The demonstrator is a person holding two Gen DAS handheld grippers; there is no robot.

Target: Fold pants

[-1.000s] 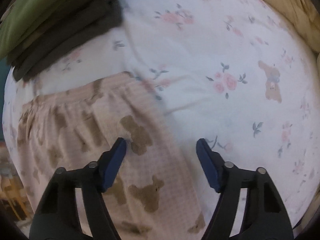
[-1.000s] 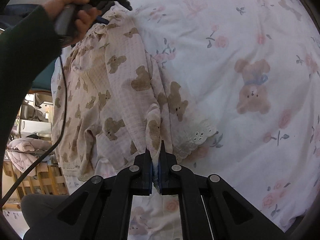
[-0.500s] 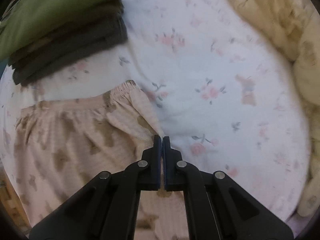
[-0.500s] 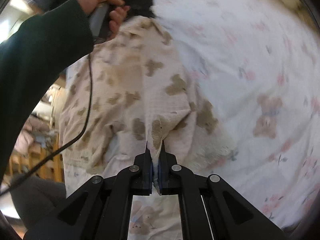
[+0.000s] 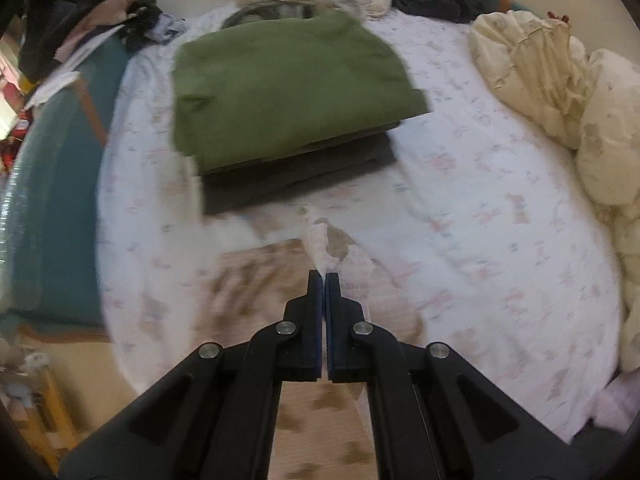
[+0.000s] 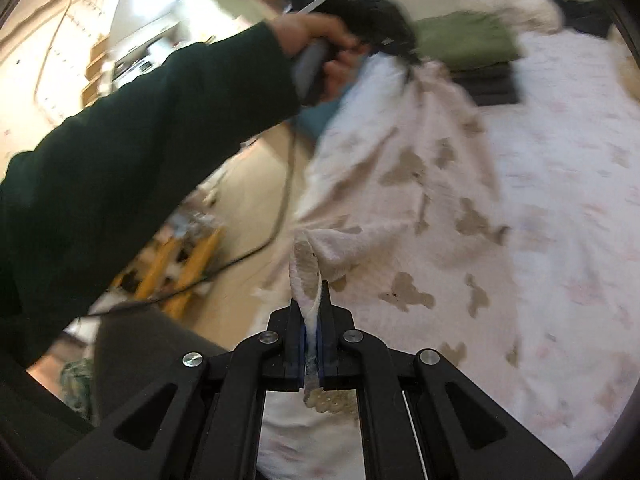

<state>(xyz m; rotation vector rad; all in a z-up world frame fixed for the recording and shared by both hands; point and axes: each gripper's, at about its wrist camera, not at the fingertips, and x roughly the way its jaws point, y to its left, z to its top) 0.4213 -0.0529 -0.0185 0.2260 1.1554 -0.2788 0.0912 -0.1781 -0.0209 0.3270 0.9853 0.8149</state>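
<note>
The pants [image 6: 420, 184] are pale pink with brown bear prints. They hang stretched in the air between my two grippers above the floral bed sheet [image 6: 568, 208]. My left gripper [image 5: 324, 276] is shut on a pinched fold at the waistband end [image 5: 318, 240]. In the right wrist view the left gripper [image 6: 384, 28] shows at the top, held by a hand in a dark green sleeve. My right gripper [image 6: 310, 288] is shut on the lace-trimmed leg hem [image 6: 306, 272].
A folded stack with a green garment [image 5: 288, 80] on dark ones [image 5: 300, 176] lies on the bed beyond the pants. A cream duvet [image 5: 560, 92] is bunched at the right. A teal bed edge [image 5: 52, 200] and loose clothes [image 5: 80, 20] are at the left.
My left gripper went from open to shut on the waistband. Both grippers have lifted the pants off the bed, and the views now look out across the bed and room.
</note>
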